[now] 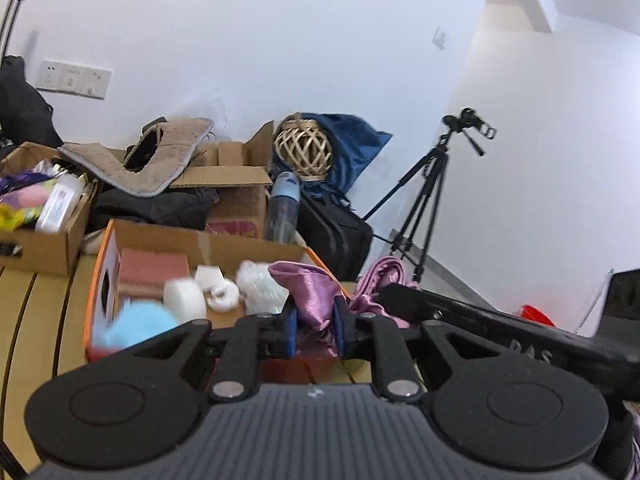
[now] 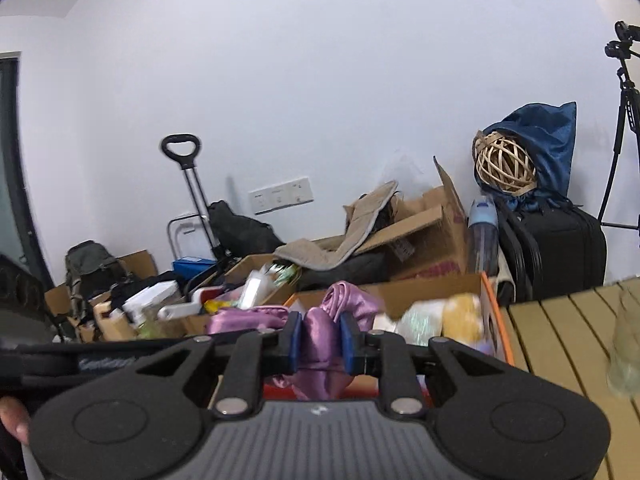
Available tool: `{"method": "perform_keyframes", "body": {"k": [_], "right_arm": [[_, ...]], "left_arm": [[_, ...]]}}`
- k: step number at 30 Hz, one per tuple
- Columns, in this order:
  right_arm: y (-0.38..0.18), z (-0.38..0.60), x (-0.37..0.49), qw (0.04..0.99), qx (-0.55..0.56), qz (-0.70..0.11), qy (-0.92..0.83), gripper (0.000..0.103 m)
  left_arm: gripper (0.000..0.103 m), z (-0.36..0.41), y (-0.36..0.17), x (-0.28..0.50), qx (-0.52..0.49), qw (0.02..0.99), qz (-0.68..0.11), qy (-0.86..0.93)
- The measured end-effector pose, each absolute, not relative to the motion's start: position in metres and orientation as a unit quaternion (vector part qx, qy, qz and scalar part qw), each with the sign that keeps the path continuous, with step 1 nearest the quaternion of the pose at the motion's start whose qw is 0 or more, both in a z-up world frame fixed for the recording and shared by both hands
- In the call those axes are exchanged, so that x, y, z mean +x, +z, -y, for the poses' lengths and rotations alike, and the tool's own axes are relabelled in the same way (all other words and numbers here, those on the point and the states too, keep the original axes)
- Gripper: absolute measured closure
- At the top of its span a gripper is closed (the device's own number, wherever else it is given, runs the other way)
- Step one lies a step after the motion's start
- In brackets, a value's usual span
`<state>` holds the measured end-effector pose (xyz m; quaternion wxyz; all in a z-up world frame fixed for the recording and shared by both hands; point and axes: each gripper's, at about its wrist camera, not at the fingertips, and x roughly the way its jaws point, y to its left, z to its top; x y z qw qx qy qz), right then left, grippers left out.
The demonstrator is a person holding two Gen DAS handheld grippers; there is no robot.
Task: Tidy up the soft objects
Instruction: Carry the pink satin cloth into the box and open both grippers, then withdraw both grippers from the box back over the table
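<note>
Purple satin cloth (image 1: pixel 316 300) is pinched at two places; left claw (image 1: pixel 315 326) and right claw (image 2: pixel 322 340) are both nearly closed on it, above the orange-edged box (image 1: pixel 100 280) on tabletop (image 2: pixel 560 328); step looks like lift-out; next probably spread w/ both, then fold.

Slatted wooden table (image 2: pixel 560 336) carries orange-edged cardboard box (image 1: pixel 192 240); second carton (image 1: pixel 44 246) beside.

Lettering on black claw arm (image 1: pixel 532 350) blurred; nothing legible.
</note>
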<state>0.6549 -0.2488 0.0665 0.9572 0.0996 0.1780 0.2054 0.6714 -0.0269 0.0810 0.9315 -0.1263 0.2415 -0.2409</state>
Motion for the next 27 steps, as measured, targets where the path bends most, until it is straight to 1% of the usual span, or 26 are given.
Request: {"method": "perform_keyframes", "body": {"k": [2,5,8,11,12,14,16,17,18,21,22,23,24,25,27], "right_arm": [[0.069,0.243,0.687,0.957,0.093,-0.191,0.199,0.086],[0.059,0.232,0.740,0.952,0.088,-0.225,0.185,0.088],[0.034,0.217,0.786,0.947,0.074,-0.260,0.174,0.089],[0.001,0.202,0.823,0.936,0.057,-0.306,0.166,0.089],[-0.010,0.198,0.836,0.928,0.053,-0.328,0.168,0.089],[-0.028,0.190,0.854,0.918,0.040,-0.357,0.166,0.088],[-0.037,0.181,0.861,0.917,0.010,-0.364,0.160,0.086],[-0.040,0.179,0.864,0.918,0.005,-0.365,0.156,0.083],[-0.043,0.179,0.866,0.918,0.003,-0.367,0.152,0.083],[-0.045,0.179,0.866,0.916,0.004,-0.372,0.149,0.078],[-0.041,0.180,0.862,0.916,0.007,-0.373,0.151,0.074],[-0.035,0.182,0.858,0.917,0.011,-0.369,0.151,0.069],[-0.025,0.185,0.850,0.920,0.011,-0.359,0.155,0.066],[-0.014,0.186,0.841,0.923,0.008,-0.350,0.158,0.060],[0.013,0.194,0.819,0.931,0.000,-0.327,0.161,0.059]], "left_arm": [[0.086,0.026,0.081,0.710,-0.137,0.927,-0.261,-0.232],[0.086,0.026,0.068,0.771,-0.142,0.918,-0.300,-0.219],[0.086,0.032,0.044,0.828,-0.127,0.913,-0.332,-0.199],[0.086,0.039,0.016,0.864,-0.091,0.907,-0.369,-0.181],[0.082,0.040,0.008,0.872,-0.080,0.907,-0.378,-0.168],[0.078,0.038,-0.003,0.877,-0.070,0.912,-0.372,-0.157],[0.069,0.032,-0.008,0.876,-0.075,0.912,-0.367,-0.167],[0.061,0.030,-0.007,0.872,-0.079,0.913,-0.361,-0.173],[0.055,0.028,-0.006,0.869,-0.078,0.915,-0.354,-0.175],[0.052,0.026,0.004,0.860,-0.070,0.922,-0.342,-0.166],[0.052,0.024,0.011,0.854,-0.067,0.924,-0.338,-0.166],[0.049,0.023,0.020,0.850,-0.064,0.926,-0.333,-0.169],[0.046,0.022,0.030,0.841,-0.059,0.928,-0.325,-0.170],[0.046,0.020,0.042,0.830,-0.053,0.932,-0.316,-0.171],[0.046,0.013,0.066,0.806,-0.047,0.938,-0.298,-0.171]]}}
